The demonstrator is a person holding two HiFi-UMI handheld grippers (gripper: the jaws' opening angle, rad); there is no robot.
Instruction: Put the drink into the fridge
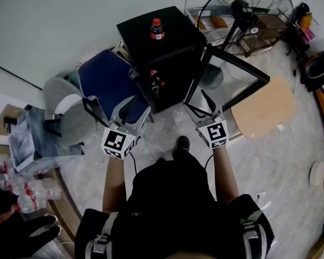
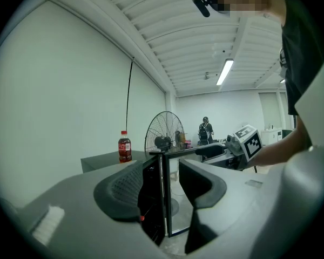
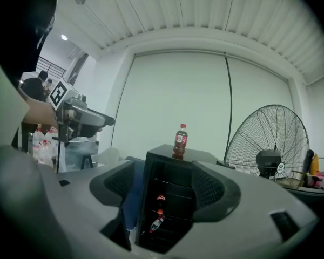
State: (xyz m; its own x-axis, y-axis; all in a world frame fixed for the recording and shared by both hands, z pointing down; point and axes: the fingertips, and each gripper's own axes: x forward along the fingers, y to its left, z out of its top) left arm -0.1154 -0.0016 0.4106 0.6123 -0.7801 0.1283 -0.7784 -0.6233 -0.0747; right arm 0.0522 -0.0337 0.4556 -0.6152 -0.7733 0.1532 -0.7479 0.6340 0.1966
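A cola bottle (image 1: 157,29) with a red cap stands on top of the black mini fridge (image 1: 175,42). The fridge's glass door (image 1: 227,74) is swung open to the right, and other bottles (image 3: 156,224) lie on the shelves inside. Both grippers are held in front of the fridge, short of it. My left gripper (image 1: 127,112) is open with nothing in it, and its view shows the cola bottle (image 2: 125,147) at the left. My right gripper (image 1: 206,106) is open too, with the cola bottle (image 3: 180,141) above its jaws and the fridge (image 3: 170,171) straight ahead.
A blue chair (image 1: 105,82) stands against the fridge's left side, with a white chair (image 1: 59,96) beyond it. A large floor fan (image 1: 245,15) stands behind the open door. A round wooden table (image 1: 262,107) is at the right. Packed water bottles (image 1: 21,193) lie at the lower left.
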